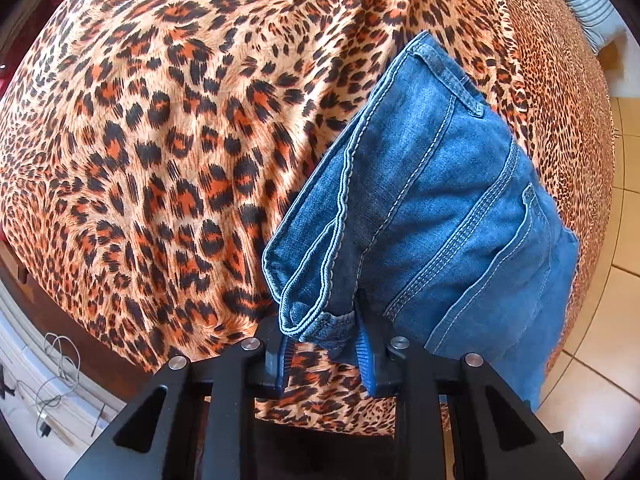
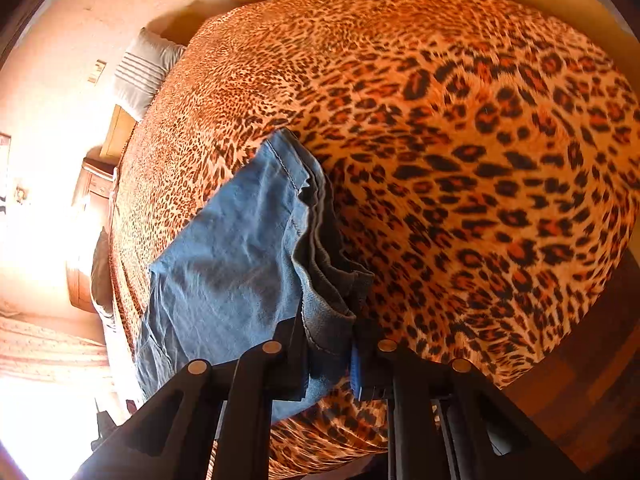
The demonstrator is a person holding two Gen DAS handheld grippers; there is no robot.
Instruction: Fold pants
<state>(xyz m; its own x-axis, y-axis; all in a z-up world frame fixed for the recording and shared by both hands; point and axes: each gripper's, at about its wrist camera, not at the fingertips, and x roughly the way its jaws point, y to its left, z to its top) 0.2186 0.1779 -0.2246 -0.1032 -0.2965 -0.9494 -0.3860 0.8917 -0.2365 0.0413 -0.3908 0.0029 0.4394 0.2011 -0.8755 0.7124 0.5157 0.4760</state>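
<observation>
1. Right now my left gripper (image 1: 326, 344) pinches a bunched hem edge of the jeans (image 1: 432, 208), with denim caught between its two fingers.
2. From that wrist view, the jeans stretch away up and to the right, showing stitched seams, a belt loop and a pocket edge.
3. They lie over the leopard bedspread (image 1: 160, 140), near the bed's right edge, and part of the cloth hangs toward the tiled floor (image 1: 600, 380).
4. A grey pillow (image 1: 588, 4) sits at the far top right of that view, well apart from the jeans.
5. Loose cables (image 1: 56, 380) lie on the floor at the lower left, beside the bed.
6. My right gripper (image 2: 330, 356) is likewise clamped on a stack of denim layers, the folded edges bunched between its fingers.
7. In this view the jeans (image 2: 224, 264) show their paler, creased side and run up and left from the fingers across the bedspread (image 2: 460, 140).
8. Dark layered edges of the denim sit along the right side of the fold, touching the bedspread.
9. The pillow (image 2: 140, 72) rests at the bed's far left corner, and a wooden nightstand (image 2: 94, 188) stands beside the bed below it.
10. Strong light washes out the left of the right wrist view, so I cannot tell what lies there.
</observation>
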